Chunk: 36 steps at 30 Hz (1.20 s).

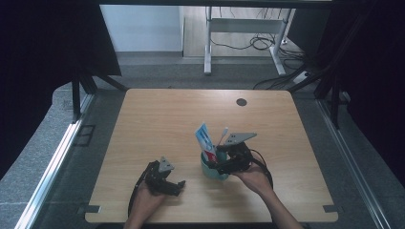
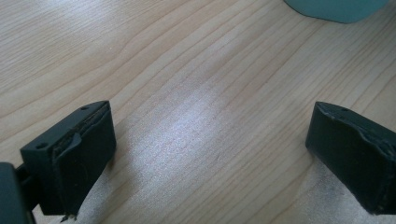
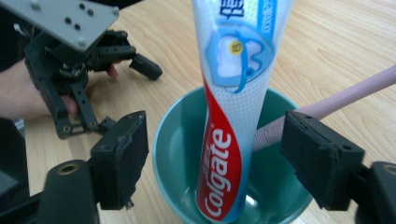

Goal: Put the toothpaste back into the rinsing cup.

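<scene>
1. Left tool (image 1: 173, 184), near the bench's (image 1: 157, 114) front edge: jaws wide apart, holding nothing.
2. Right tool (image 3: 212, 154): jaws released, apart on either side of the toothpaste tube (image 3: 233, 112), not pressing it.
3. Teal cup (image 3: 180, 140), front-centre: contains the upright tube and a leaning pink toothbrush (image 3: 336, 98).

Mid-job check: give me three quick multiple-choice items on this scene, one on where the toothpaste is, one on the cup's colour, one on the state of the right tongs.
1. Where does the white, red and blue toothpaste tube stand?
A. flat on the table
B. in the round cup
C. in the left tongs

2. What colour is the round cup?
A. teal green
B. yellow
C. black

3. How are the right tongs set?
A. clamped on the tube
B. open, one jaw at each side of the tube
C. shut on the pale pink toothbrush handle

Key: 1 B, its lower end sits inside the cup. 2 A, rim and wall are teal. 3 B, gaps show between both pads and the tube.
</scene>
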Available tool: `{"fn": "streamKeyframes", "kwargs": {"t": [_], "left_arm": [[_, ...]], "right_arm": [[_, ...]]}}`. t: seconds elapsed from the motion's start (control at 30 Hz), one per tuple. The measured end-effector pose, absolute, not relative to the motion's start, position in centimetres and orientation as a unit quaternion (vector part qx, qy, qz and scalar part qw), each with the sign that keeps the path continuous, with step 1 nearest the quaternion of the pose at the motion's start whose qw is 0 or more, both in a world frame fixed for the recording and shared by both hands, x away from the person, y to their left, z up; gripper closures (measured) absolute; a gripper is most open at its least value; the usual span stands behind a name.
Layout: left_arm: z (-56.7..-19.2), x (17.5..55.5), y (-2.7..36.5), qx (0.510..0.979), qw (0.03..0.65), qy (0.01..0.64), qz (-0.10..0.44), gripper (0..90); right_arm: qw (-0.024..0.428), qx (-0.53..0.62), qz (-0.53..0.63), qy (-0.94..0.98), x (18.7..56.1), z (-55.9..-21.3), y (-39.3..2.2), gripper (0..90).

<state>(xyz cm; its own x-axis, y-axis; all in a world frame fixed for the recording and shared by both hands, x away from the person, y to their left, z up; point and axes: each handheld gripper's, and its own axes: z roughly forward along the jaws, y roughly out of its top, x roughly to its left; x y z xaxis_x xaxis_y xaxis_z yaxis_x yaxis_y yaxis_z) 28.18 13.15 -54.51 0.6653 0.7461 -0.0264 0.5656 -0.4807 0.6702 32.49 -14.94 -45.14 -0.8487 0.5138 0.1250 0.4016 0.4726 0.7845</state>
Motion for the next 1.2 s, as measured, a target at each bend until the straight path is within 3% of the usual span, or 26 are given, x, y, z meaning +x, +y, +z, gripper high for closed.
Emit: {"fn": "streamKeyframes", "kwargs": {"t": [1.2], "left_arm": [[-54.5,28.1,13.1,0.849,0.333,0.387,0.136,1.9]], "right_arm": [[0.126,0.284,0.393,0.865,31.3,-44.7,-20.2,4.2]]}}
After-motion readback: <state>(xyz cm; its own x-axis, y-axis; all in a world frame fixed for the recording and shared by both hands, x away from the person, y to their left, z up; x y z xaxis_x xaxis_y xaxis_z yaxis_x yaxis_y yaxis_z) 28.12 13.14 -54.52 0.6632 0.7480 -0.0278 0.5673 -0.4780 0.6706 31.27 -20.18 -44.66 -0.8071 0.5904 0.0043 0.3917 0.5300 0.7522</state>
